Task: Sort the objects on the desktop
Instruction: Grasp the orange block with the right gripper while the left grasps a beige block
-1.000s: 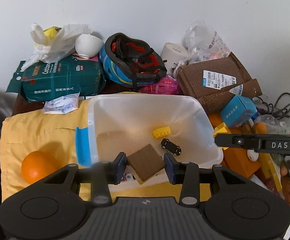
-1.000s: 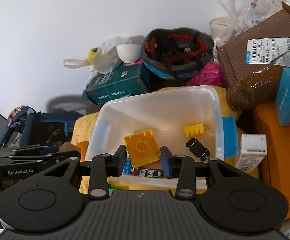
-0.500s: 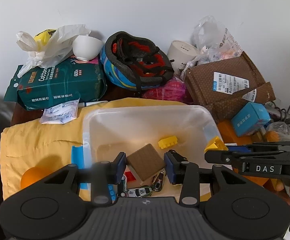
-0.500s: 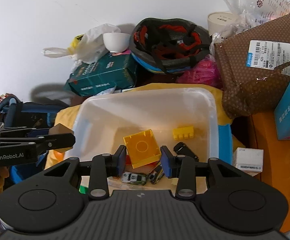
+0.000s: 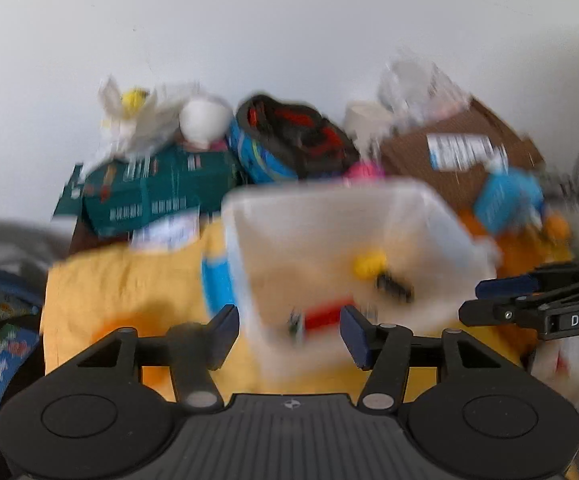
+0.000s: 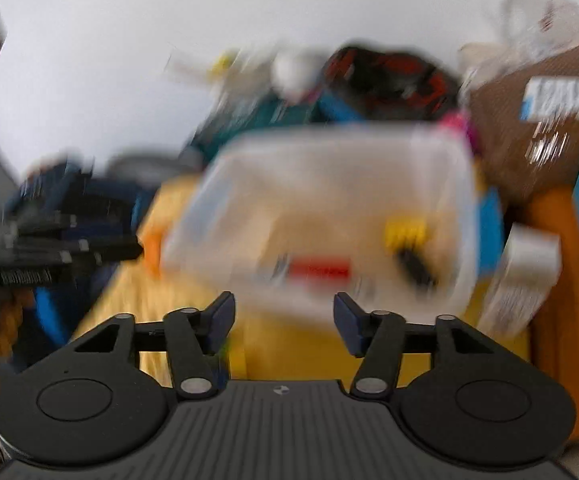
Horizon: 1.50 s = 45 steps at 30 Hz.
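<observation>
Both views are blurred by motion. A clear plastic bin [image 5: 441, 216] [image 6: 225, 168] sits on a yellow cloth [image 5: 129, 280]. A small yellow brick [image 5: 369, 263] [image 6: 405, 232], a black toy car [image 5: 395, 286] [image 6: 417, 266] and a red piece [image 5: 327, 316] [image 6: 319, 269] lie in the bin. My left gripper [image 5: 289, 326] is open just before the bin's near wall, nothing between its fingers. My right gripper [image 6: 283, 314] is open too, also empty. The brown block and the large yellow block I cannot make out.
Behind the bin are a green tissue pack [image 5: 153, 188], a helmet [image 5: 289, 144], a brown parcel [image 5: 461, 148] and a blue box [image 5: 505, 196]. A white carton [image 6: 525, 276] stands right of the bin. An orange [image 5: 109, 332] lies on the cloth at left.
Both grippers have opened and no longer hold the brown block and the yellow block. Both cameras have pulled back and are moving fast, so the scene is smeared.
</observation>
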{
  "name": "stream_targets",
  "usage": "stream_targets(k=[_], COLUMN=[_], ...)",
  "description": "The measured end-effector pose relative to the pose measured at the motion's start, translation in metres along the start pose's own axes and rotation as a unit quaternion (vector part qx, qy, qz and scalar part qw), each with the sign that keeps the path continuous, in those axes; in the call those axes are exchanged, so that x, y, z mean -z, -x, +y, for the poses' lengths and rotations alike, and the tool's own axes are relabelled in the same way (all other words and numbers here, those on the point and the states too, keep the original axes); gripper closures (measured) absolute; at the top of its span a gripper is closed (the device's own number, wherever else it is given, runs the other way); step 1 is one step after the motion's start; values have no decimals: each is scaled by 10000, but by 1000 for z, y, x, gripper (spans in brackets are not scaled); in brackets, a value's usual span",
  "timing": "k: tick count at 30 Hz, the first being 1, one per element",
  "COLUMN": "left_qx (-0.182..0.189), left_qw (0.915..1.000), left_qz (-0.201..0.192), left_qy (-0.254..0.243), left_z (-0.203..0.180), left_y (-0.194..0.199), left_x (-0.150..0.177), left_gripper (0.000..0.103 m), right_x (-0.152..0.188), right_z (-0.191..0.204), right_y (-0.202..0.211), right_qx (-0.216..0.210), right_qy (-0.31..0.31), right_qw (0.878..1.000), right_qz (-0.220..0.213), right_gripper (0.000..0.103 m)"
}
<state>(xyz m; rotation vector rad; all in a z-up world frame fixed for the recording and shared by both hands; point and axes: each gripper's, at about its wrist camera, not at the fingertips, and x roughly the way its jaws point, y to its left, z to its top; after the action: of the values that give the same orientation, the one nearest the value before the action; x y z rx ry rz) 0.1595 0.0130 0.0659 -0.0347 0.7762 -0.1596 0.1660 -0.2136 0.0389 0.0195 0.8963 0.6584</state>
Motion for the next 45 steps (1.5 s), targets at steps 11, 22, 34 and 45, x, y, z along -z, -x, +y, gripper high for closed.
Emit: stream_targets(k=[11,22,34,45], left_qx=[20,-304,-243,241], left_qw=[9903,9913,9958,9959], left_qz=[1326,1240,868,858], left_qy=[413,326,-126,164], left_z=[-10,-8,-1,-4], left_y=[-48,-80,-82,-48], left_x=[141,126,117,109], left_gripper=[66,66,58,69], right_x=[100,91,102,90], right_z=[24,29,19,5], right_y=[-78,-95,-82,-43], right_qx=[438,393,183,-150], right_qy=[1113,1441,878,-291], right_qw=[9889,9845,9918,9985], right_qz=[885,922,909,447], right_gripper=[71,61,64,64])
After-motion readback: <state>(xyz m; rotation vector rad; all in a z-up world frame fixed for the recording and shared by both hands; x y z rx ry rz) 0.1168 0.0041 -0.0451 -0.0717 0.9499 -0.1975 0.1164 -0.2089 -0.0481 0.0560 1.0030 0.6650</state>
